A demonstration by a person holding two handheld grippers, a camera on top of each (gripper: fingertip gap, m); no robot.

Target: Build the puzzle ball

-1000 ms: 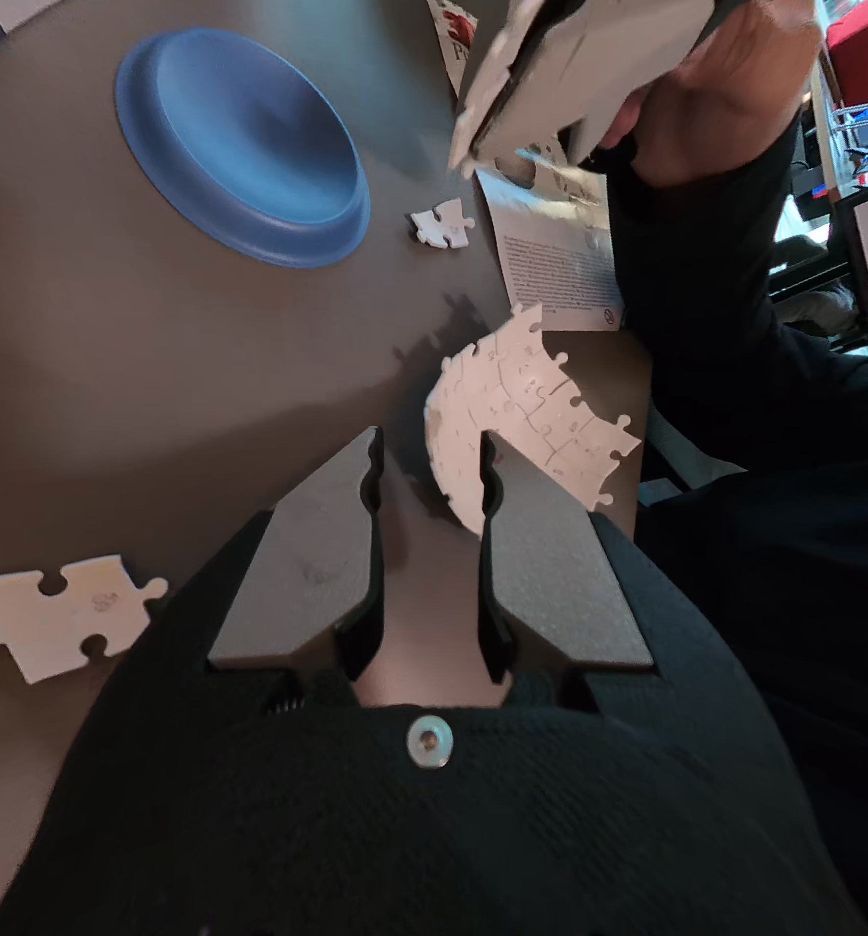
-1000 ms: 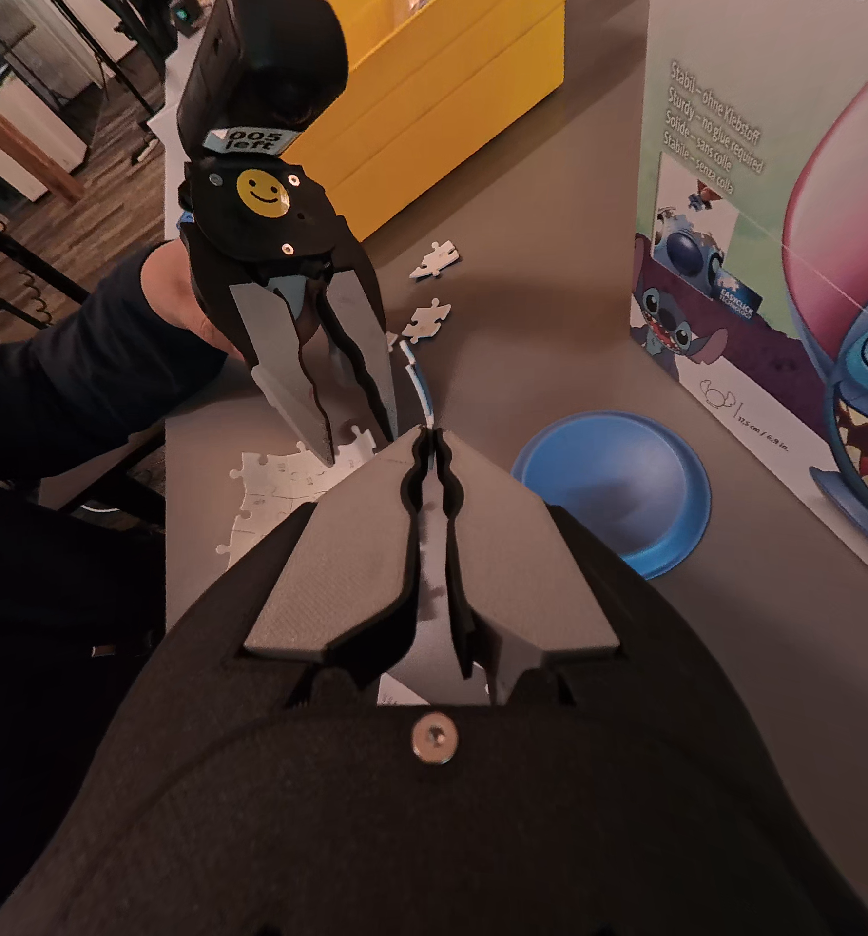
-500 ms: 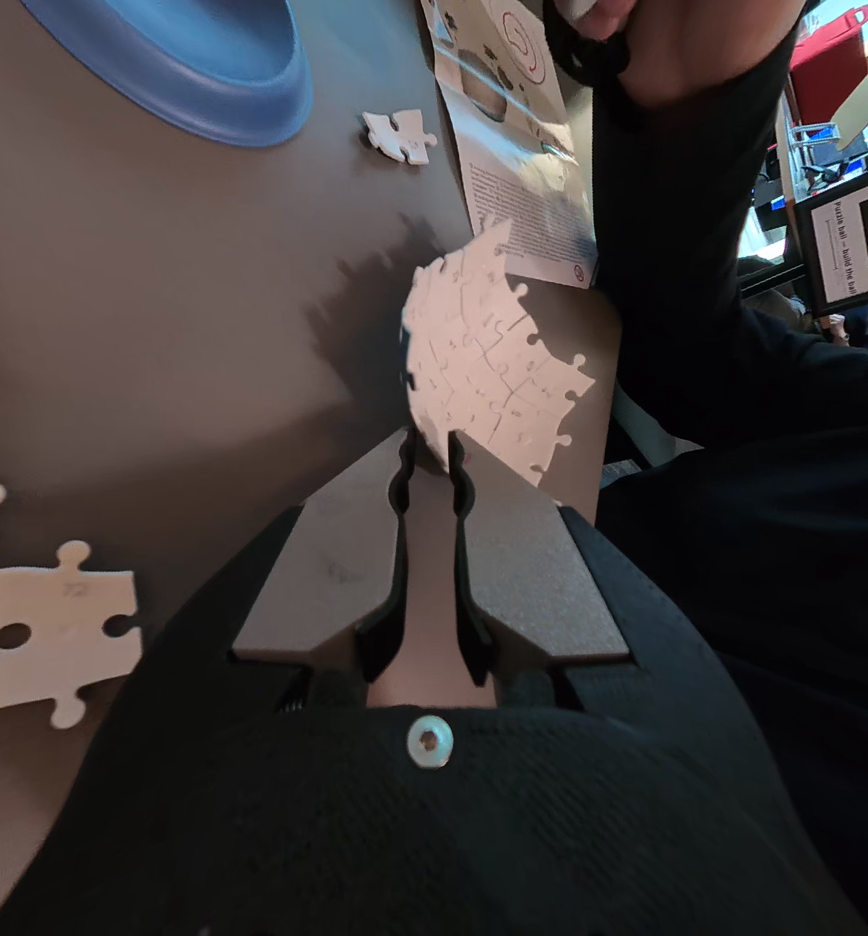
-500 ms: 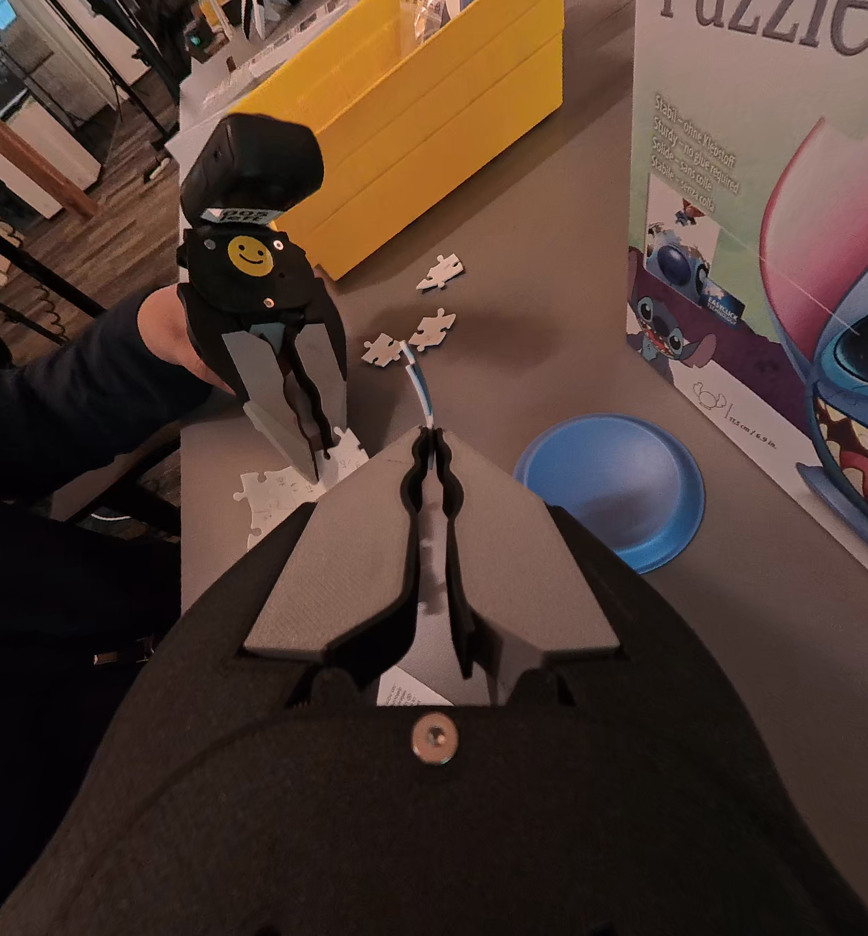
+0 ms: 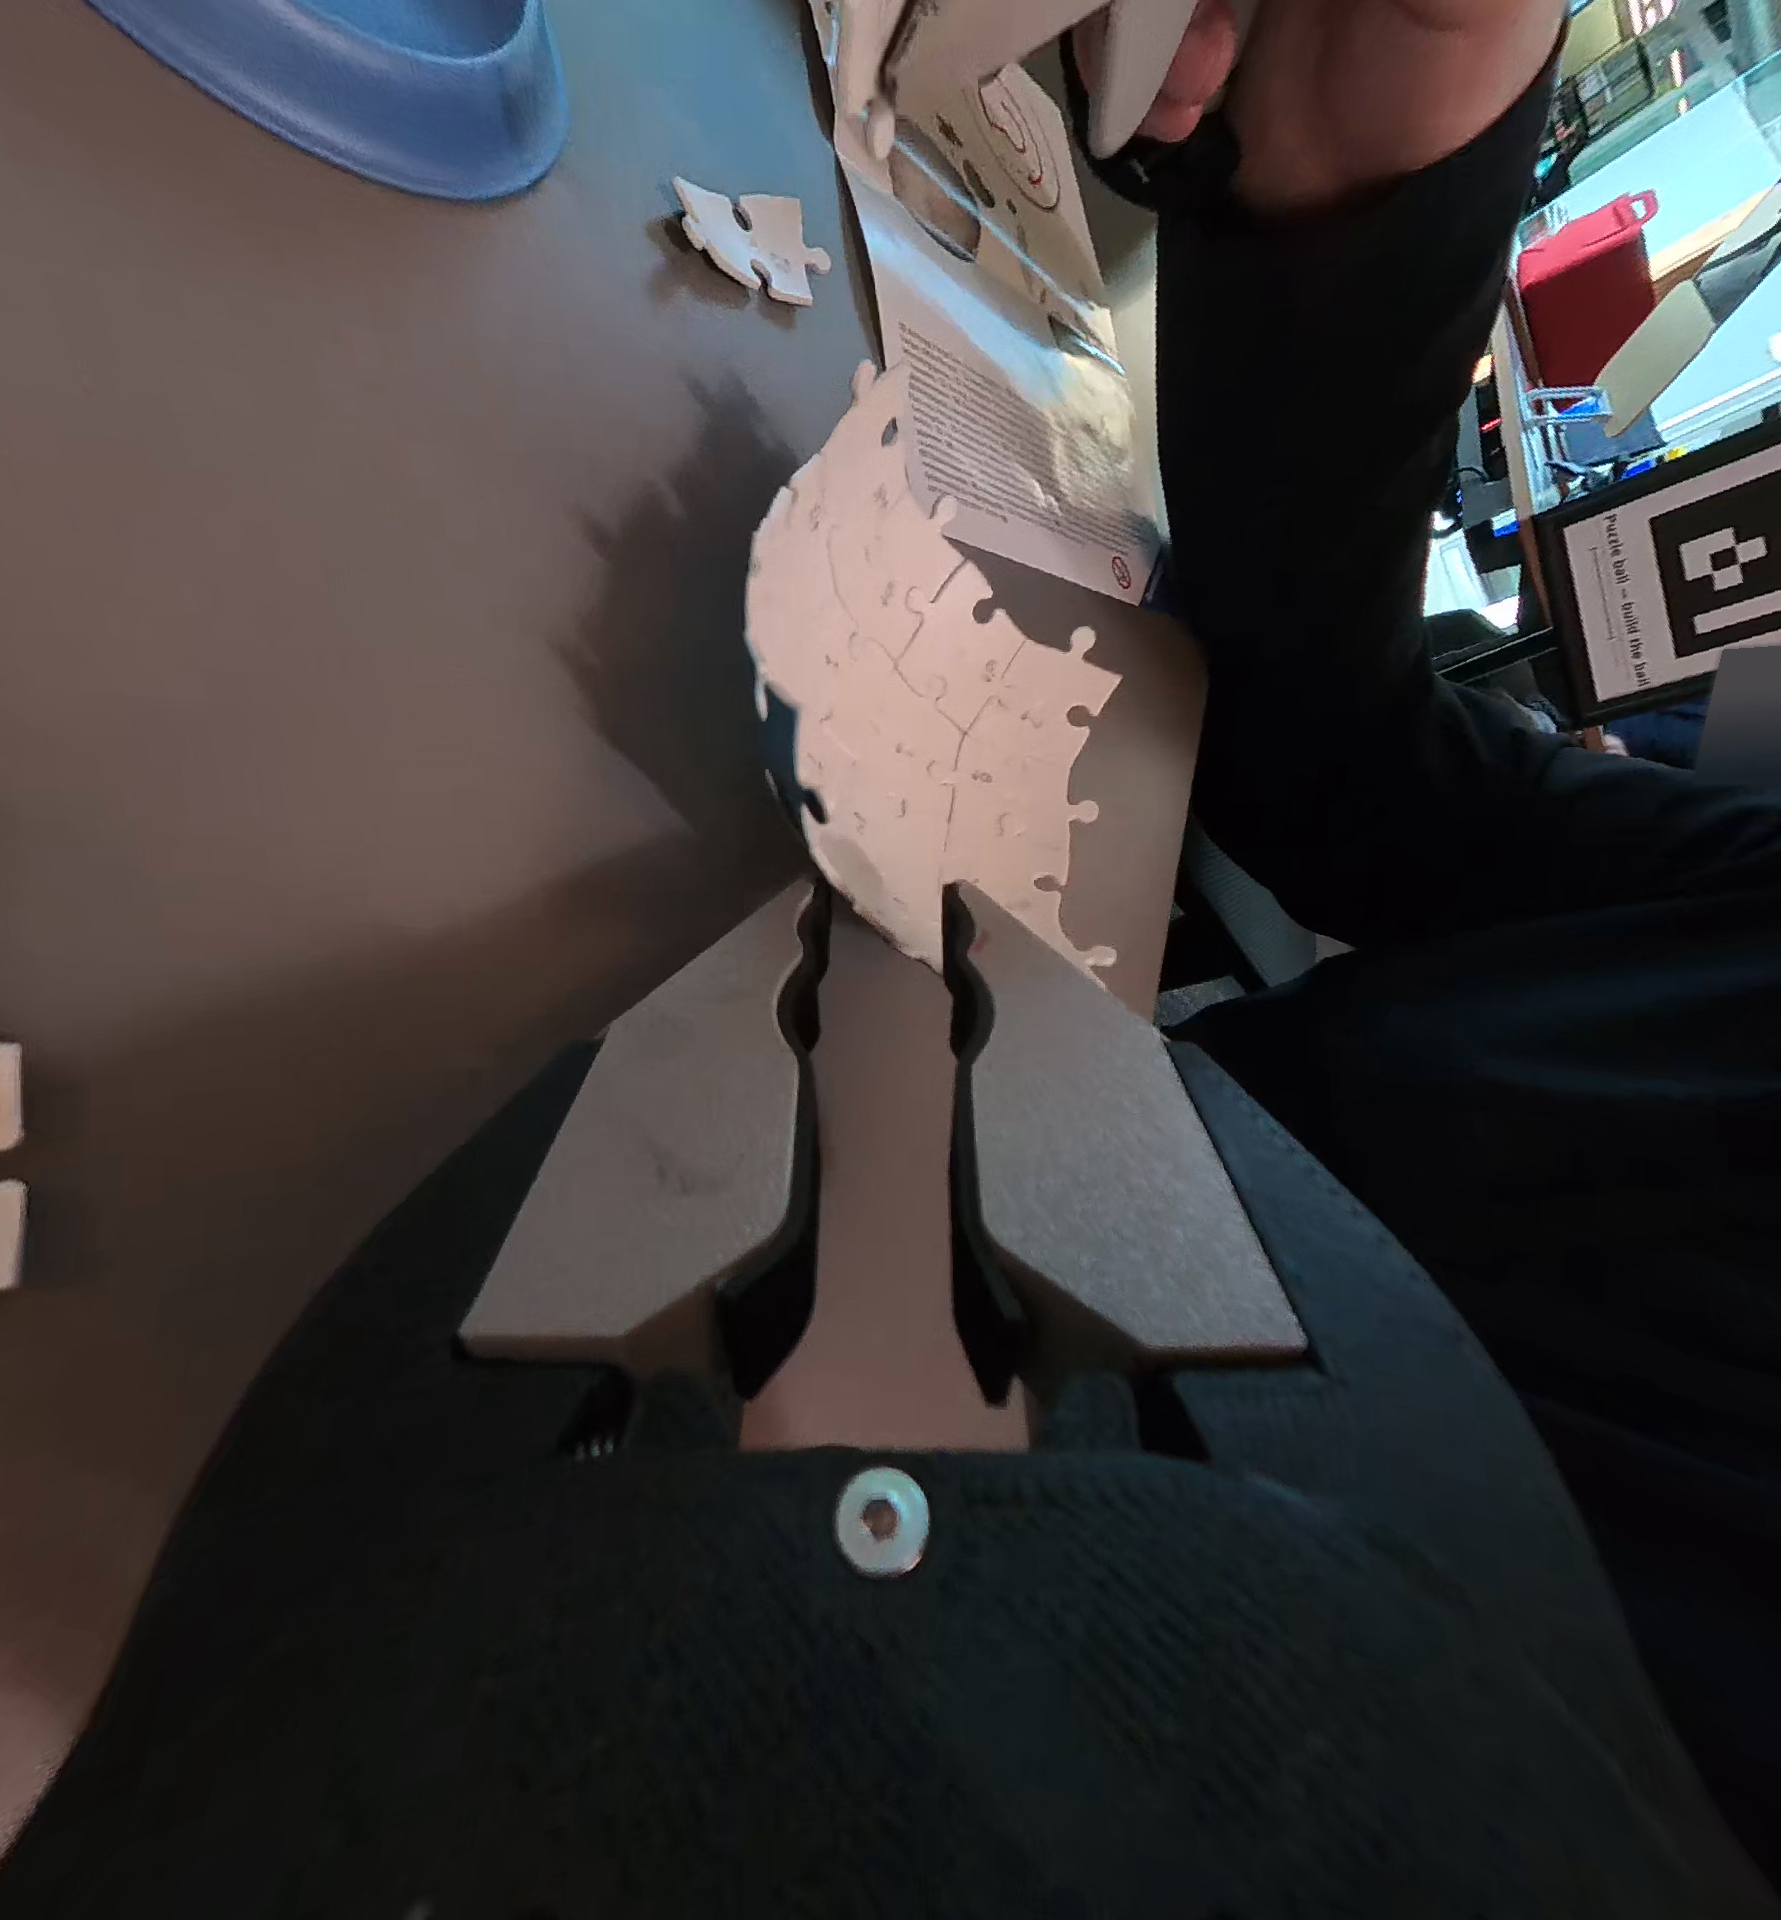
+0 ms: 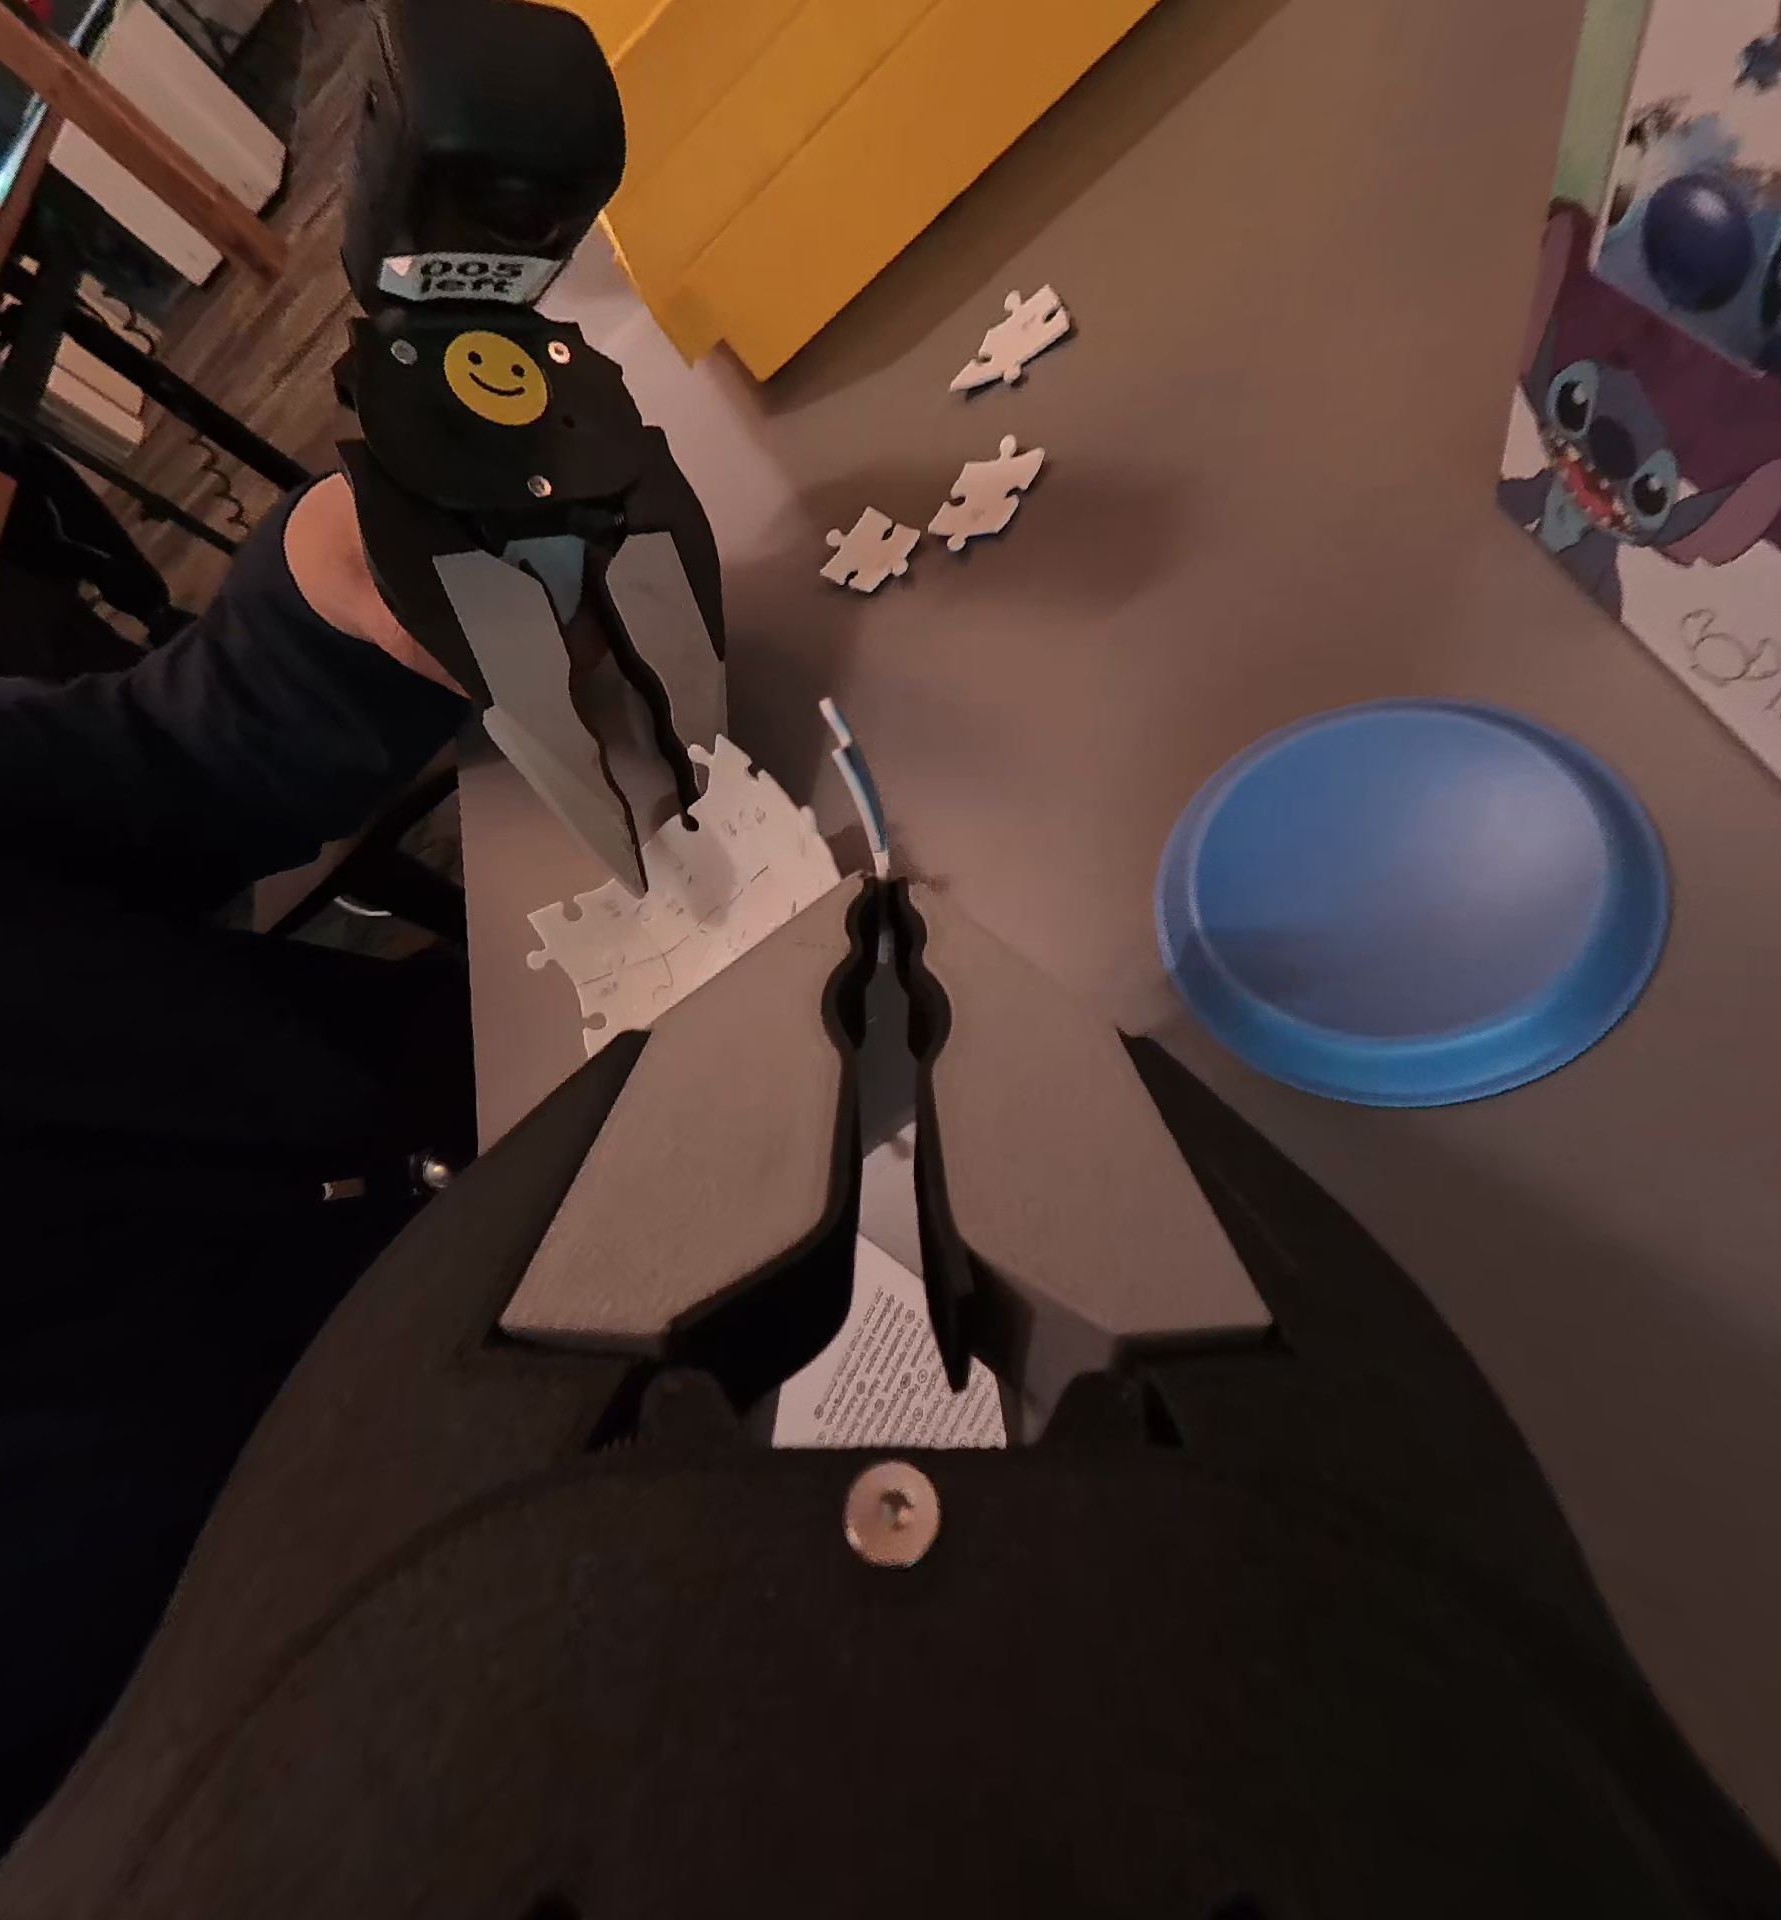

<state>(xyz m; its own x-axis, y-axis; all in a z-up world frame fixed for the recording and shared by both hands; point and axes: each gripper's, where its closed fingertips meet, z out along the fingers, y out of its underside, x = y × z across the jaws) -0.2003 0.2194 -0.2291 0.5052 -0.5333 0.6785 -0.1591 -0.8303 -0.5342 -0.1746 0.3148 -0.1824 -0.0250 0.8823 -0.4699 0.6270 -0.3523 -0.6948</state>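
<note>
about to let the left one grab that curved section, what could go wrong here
1. The assembled puzzle section lies at the table edge; a nudge from the left gripper might push it off.
2. The right gripper holds a piece edge-on by a thin margin; it may slip.

Printed matter noted, wording not reproduced. White label [image 6: 470,276] on the left gripper [image 6: 647,842], above a yellow smiley sticker [image 6: 496,377]. Fine print on the leaflet [image 5: 1011,457]. Framed sign [image 5: 1696,582] bearing text and a black-and-white marker (right background). Illustrated puzzle box [image 6: 1696,343], its lettering blurred.
</note>
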